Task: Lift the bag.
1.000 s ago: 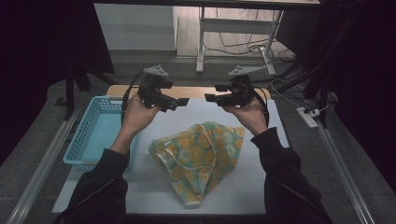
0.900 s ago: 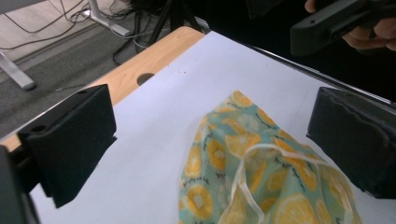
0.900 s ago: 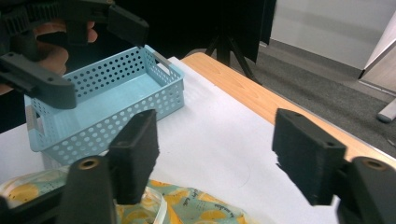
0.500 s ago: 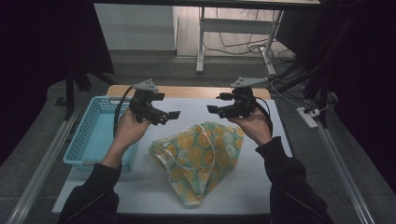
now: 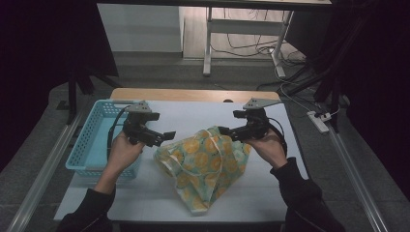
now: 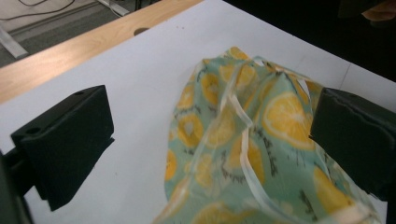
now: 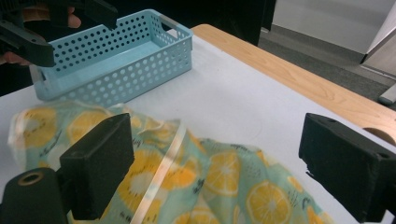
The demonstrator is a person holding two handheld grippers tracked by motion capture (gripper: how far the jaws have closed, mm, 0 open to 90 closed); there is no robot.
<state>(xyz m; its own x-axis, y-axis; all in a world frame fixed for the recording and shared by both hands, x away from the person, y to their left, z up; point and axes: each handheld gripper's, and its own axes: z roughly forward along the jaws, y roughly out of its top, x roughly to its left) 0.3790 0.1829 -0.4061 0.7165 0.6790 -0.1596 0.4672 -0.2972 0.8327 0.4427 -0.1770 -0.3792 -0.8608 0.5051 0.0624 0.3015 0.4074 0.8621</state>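
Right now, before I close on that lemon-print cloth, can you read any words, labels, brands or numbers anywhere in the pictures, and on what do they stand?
Small dark script printed among the lemon slices on the pale green lemon-print cloth: too blurred to read.
Light blue perforated plastic basket: no text.
White table cover: no text.
No legible words, brands or numbers.

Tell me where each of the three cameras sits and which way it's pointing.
High view: above the person's side, looking forward and down at the table; forearms, left gripper, right gripper.
Left gripper view: rides the left gripper, facing the lemon-print cloth between open jaws.
Right gripper view: rides the right gripper, facing the blue basket across the cloth.
All share the cloth.
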